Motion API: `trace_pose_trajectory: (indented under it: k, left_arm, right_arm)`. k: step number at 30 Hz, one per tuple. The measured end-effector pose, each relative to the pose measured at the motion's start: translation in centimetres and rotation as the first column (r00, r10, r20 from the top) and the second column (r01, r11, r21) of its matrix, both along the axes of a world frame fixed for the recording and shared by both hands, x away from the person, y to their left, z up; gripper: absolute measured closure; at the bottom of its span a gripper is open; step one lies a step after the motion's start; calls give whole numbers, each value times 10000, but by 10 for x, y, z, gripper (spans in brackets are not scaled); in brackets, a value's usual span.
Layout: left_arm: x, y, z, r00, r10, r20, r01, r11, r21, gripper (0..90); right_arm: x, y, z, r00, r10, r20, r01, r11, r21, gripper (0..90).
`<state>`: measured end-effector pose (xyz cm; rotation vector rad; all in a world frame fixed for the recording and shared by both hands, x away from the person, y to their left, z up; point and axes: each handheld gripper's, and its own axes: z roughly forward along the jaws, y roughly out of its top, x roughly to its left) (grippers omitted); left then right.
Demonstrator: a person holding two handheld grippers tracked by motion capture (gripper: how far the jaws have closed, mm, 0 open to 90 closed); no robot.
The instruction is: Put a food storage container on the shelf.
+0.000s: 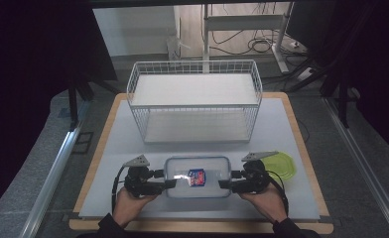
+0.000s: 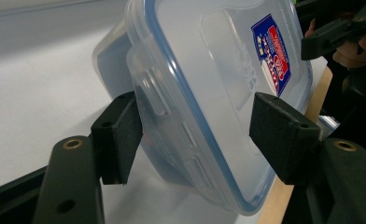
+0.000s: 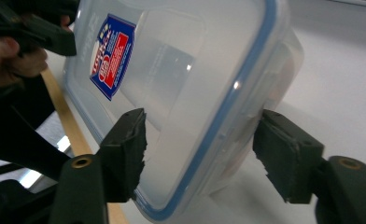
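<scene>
fingers (image 2: 120, 135) spread wide, straddling lidded container (image 1: 197, 177) ends

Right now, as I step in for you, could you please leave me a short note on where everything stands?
Left claw: open, jaws either side of the left end of the clear lidded container; one pad sits at its side, the other stands off the lid.
Right claw: open, straddling the right end the same way, not clamped.
Container: lid on, on the white mat near the front edge, between both claws.
Wire shelf rack: behind it, shelves bare. Green lid: lies right of the right claw.
Done: both claws lined up on the container's ends.
Left: probably close both and lift; the destination can't be told.
</scene>
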<state>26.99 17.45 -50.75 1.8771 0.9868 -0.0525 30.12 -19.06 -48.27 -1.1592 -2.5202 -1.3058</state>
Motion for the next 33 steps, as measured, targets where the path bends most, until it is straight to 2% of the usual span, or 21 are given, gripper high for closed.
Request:
trace_pose_trajectory:
  k: [2, 5, 7, 11, 13, 15, 19, 21, 23, 26, 33]
  left_arm:
    - [-1, -1, -4, 9995, -100, -289, 98, 9999, -77, 322]
    - [-3, -1, -5, 9995, -93, -301, 89, 9999, -112, 306]
    - [-3, 2, -3, 9996, -15, -271, 9, 9997, -237, 350]
    - [-1, 10, -7, 9977, -71, -673, 2, 9948, -1022, 422]
    - [-1, 13, -8, 9972, -134, -730, 46, 9929, -1189, 456]
    - [-2, 13, -7, 9976, -93, -691, 11, 9930, -1180, 463]
    - [-3, 12, -7, 9976, 57, -685, -143, 9919, -1264, 469]
    - [-4, 11, -5, 9983, 222, -532, -283, 9927, -1172, 474]
    - [-5, 10, -3, 9990, 230, -389, -268, 9947, -991, 481]
    - [-4, 9, -2, 9986, 315, -428, -360, 9934, -1093, 484]
    - [-2, 11, 13, 9994, 342, -52, -346, 9930, -1128, 486]
  right_arm:
    - [1, -4, -1, 9999, 12, -149, -9, 9997, 233, 406]
    - [0, -7, 0, 9997, 36, -247, -25, 9991, 412, 446]
    - [0, -9, -1, 9993, 29, -379, -11, 9988, 484, 454]
    - [-3, -10, 0, 9992, -33, -397, 54, 9985, 541, 477]
    - [-4, -12, 0, 9988, -96, -490, 130, 9976, 687, 495]
    - [-4, -14, -2, 9982, -150, -576, 203, 9955, 924, 509]
    - [-6, -14, -1, 9976, -316, -614, 377, 9942, 1012, 517]
    - [-7, -14, -1, 9960, -534, -723, 611, 9922, 1089, 529]
    - [-9, -13, 0, 9963, -670, -533, 724, 9916, 1070, 531]
    - [-8, -13, 2, 9960, -813, -380, 851, 9901, 1115, 530]
    - [-7, -12, 16, 9957, -927, -28, 922, 9872, 1304, 529]
